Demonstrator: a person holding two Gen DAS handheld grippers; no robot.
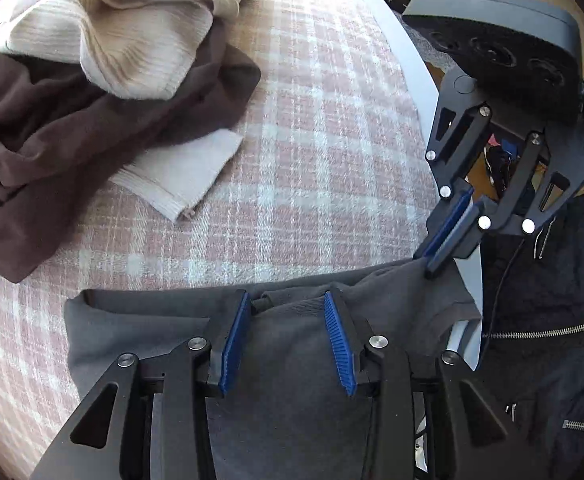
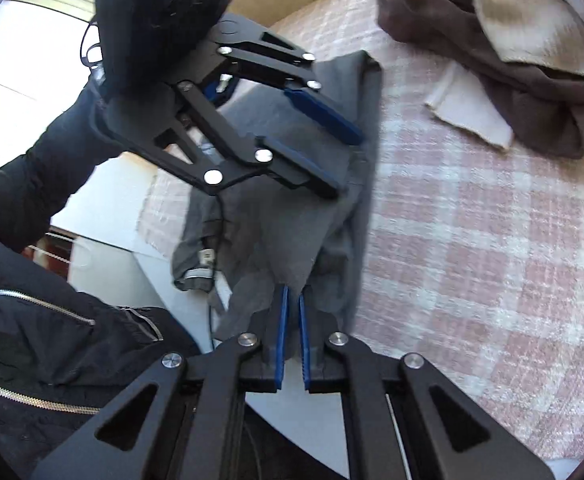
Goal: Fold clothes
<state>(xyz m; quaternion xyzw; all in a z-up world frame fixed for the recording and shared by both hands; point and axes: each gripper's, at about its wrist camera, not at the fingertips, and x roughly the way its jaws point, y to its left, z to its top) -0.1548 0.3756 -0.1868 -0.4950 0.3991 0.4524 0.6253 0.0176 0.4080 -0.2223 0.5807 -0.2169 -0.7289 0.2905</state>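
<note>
Plainly the soft, limp grey garment (image 1: pixel 292 360) wants edge grips: right gripper (image 2: pixel 292 304) pinches its edge, left gripper (image 1: pixel 288 332) gapes above it.

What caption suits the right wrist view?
Right claw shut on grey garment at the plaid-covered table's edge, left claw open above it.
</note>
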